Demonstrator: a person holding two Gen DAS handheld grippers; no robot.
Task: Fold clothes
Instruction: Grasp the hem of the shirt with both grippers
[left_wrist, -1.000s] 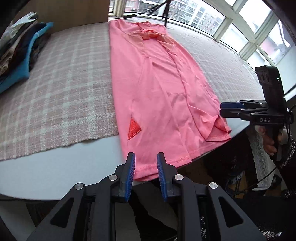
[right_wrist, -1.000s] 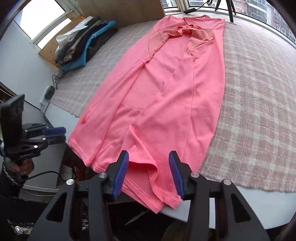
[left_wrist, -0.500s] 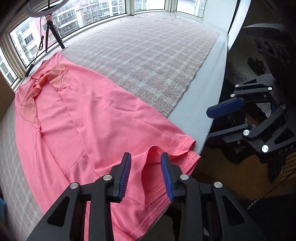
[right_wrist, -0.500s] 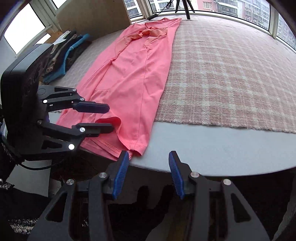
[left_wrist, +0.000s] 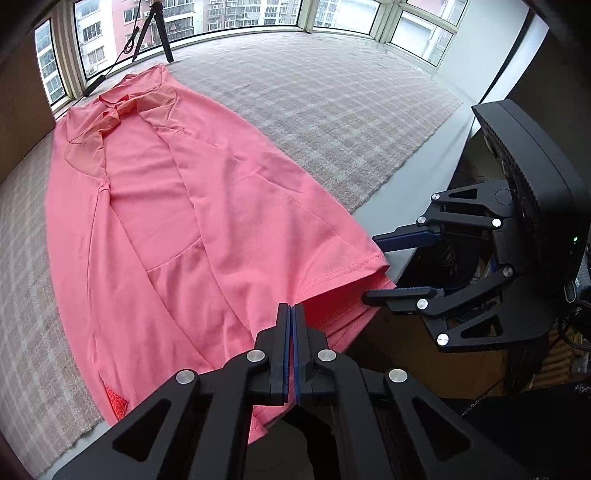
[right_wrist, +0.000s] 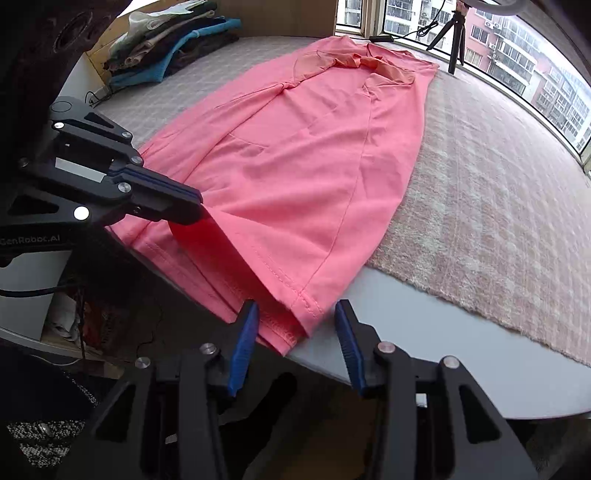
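Left wrist view: left gripper has its fingers pressed fully together on the hem of the pink dress, a fold of the fabric pinched at the tips, right at the near edge of the counter. Right gripper sits just right of the dress's hem corner in this view, one finger above and one below the corner level.

Right wrist view: right gripper has its jaws closing, blue pads still apart, the hem corner of the pink dress between them; pads not yet pressing the cloth as far as I can see. Left gripper comes in from the left, fingers together on the dress's near hem, fabric pulled up into a small ridge there.

Dress lies lengthwise on a pink-and-white checked cloth covering the counter, collar end far by the windows, side edges folded inward, hem hanging slightly over the bare grey counter edge. Stack of folded clothes at the far left corner. Black tripod beyond the collar end, by the window.
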